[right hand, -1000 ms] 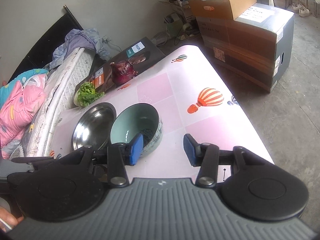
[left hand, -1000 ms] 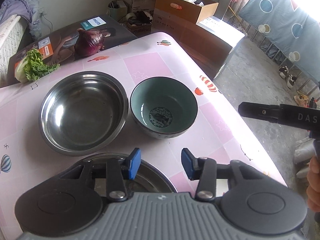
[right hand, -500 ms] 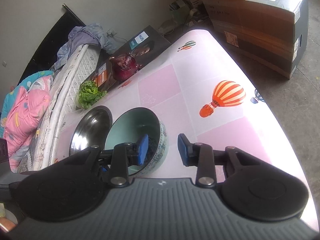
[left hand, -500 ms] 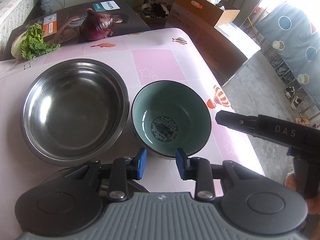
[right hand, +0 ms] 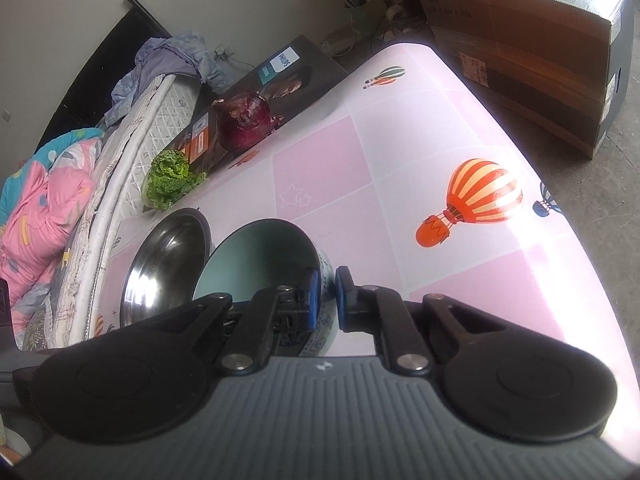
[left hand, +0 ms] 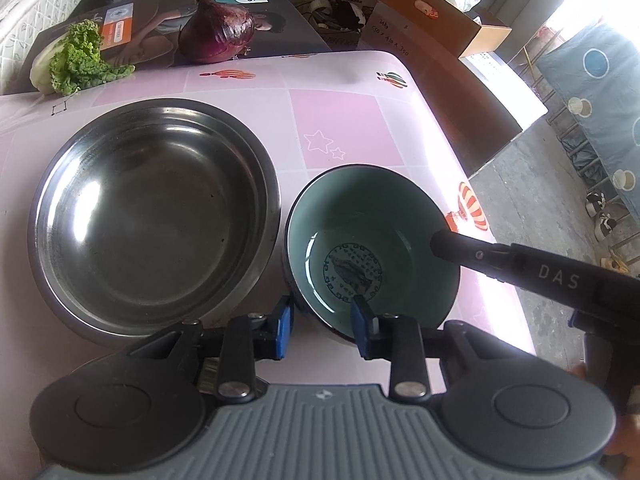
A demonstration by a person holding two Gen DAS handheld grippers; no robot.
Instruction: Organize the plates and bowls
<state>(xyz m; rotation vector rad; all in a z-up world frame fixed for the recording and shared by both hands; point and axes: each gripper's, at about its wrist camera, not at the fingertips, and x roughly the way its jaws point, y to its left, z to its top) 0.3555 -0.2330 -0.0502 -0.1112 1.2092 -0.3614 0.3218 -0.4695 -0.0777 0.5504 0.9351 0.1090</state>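
A teal ceramic bowl (left hand: 372, 248) with a dark round print inside stands on the pink table (left hand: 336, 120), right of a larger steel bowl (left hand: 152, 216). My left gripper (left hand: 322, 328) straddles the teal bowl's near rim. One blue pad is against the outer wall and the other is inside, narrowed onto the rim. My right gripper (right hand: 327, 296) is shut on the same bowl's (right hand: 256, 260) right rim, with the wall pinched between its pads. Its black finger (left hand: 440, 244) reaches that rim from the right in the left wrist view. The steel bowl (right hand: 168, 264) touches nothing but the table.
A red onion (left hand: 218, 36) and a lettuce (left hand: 76, 60) lie by a dark printed box (left hand: 280, 28) at the table's far side. Cardboard boxes (right hand: 540, 60) stand on the floor beyond the far corner. A mattress (right hand: 120, 184) borders the left side. The table edge (left hand: 500, 280) runs close on the right.
Both grippers came forward and down onto the teal bowl. The left jaws narrowed around its near rim and the right jaws closed onto its right rim.
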